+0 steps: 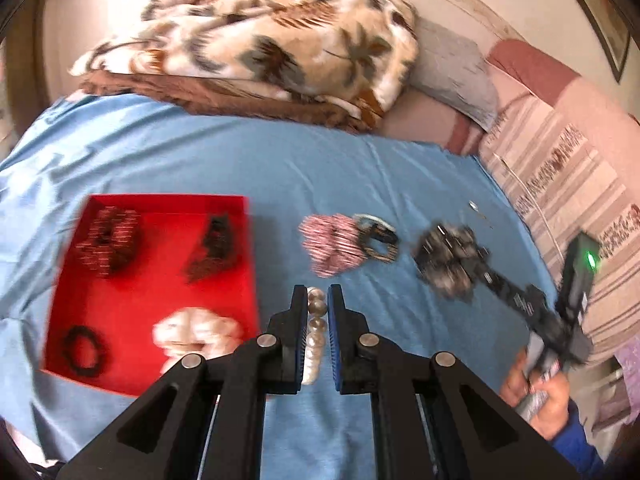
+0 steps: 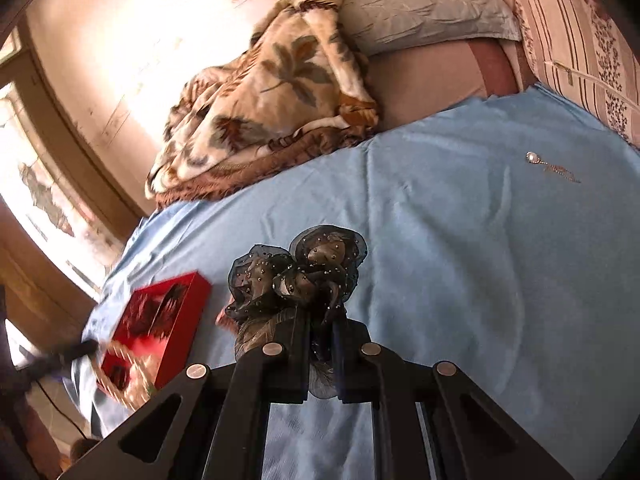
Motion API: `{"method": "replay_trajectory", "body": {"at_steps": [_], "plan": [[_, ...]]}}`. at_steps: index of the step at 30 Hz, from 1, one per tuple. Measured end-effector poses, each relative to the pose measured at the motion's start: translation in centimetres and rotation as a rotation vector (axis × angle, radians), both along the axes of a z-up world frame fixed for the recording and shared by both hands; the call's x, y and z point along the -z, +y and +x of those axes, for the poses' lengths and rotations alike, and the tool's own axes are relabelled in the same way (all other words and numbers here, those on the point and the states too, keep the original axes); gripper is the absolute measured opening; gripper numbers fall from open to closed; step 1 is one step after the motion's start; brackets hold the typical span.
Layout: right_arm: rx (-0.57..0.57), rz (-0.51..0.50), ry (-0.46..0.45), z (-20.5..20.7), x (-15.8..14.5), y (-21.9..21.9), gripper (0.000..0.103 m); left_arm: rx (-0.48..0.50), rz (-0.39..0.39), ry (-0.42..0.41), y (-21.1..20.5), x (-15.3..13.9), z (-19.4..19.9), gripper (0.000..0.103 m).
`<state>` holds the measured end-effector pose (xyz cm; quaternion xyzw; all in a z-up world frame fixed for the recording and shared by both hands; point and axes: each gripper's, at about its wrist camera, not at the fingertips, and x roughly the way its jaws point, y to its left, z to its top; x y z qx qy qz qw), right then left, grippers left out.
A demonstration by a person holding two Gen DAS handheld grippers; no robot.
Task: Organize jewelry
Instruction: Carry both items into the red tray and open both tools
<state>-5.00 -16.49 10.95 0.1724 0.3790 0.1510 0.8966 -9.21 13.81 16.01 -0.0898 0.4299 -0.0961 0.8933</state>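
Note:
My left gripper (image 1: 318, 294) is shut on a string of pearl beads (image 1: 314, 320), held just right of the red box (image 1: 168, 280). The box sits on the blue sheet (image 1: 280, 168) and holds a dark-red scrunchie (image 1: 108, 242), a black claw clip (image 1: 214, 250), a pale scrunchie (image 1: 196, 334) and a black hair tie (image 1: 84, 350). My right gripper (image 2: 322, 320) is shut on a dark sequined gauze bow (image 2: 296, 272) and holds it above the sheet; it also shows in the left wrist view (image 1: 448, 256). A pink striped scrunchie (image 1: 332, 246) and a patterned ring (image 1: 380, 242) lie on the sheet.
A small pearl pin with chain (image 2: 550, 166) lies far right on the sheet. A folded floral blanket (image 1: 256, 40) and a grey pillow (image 2: 428, 8) lie at the back. A striped cushion (image 1: 568, 176) borders the right side. The red box also shows in the right wrist view (image 2: 160, 328).

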Motion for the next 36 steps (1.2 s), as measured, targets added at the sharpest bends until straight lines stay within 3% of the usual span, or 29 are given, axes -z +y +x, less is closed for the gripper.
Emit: {"method": "replay_trajectory", "body": {"at_steps": [5,12,19,24,29,36], "plan": [[-0.071,-0.031,-0.004,-2.8,-0.5,3.7,0.010,-0.096,0.002,0.000,5.5,0.2,-0.4,0.010],[-0.182,-0.067,0.021,-3.7,-1.2,10.1,0.010,-0.213,0.032,0.034,12.2,3.2,0.5,0.010],[-0.303,-0.107,0.017,-3.5,-2.6,17.3,0.010,-0.300,-0.047,0.082,18.1,7.0,1.7,0.010],[-0.380,-0.130,0.045,-2.7,-2.3,23.1,0.010,-0.326,-0.060,0.076,20.2,8.2,2.4,0.010],[-0.448,-0.187,0.068,-1.5,-1.1,29.1,0.010,-0.368,-0.015,0.082,22.0,9.3,2.9,0.010],[-0.542,-0.254,0.140,-1.5,1.3,34.2,0.010,-0.368,-0.056,0.049,23.1,8.8,3.0,0.010]]}}
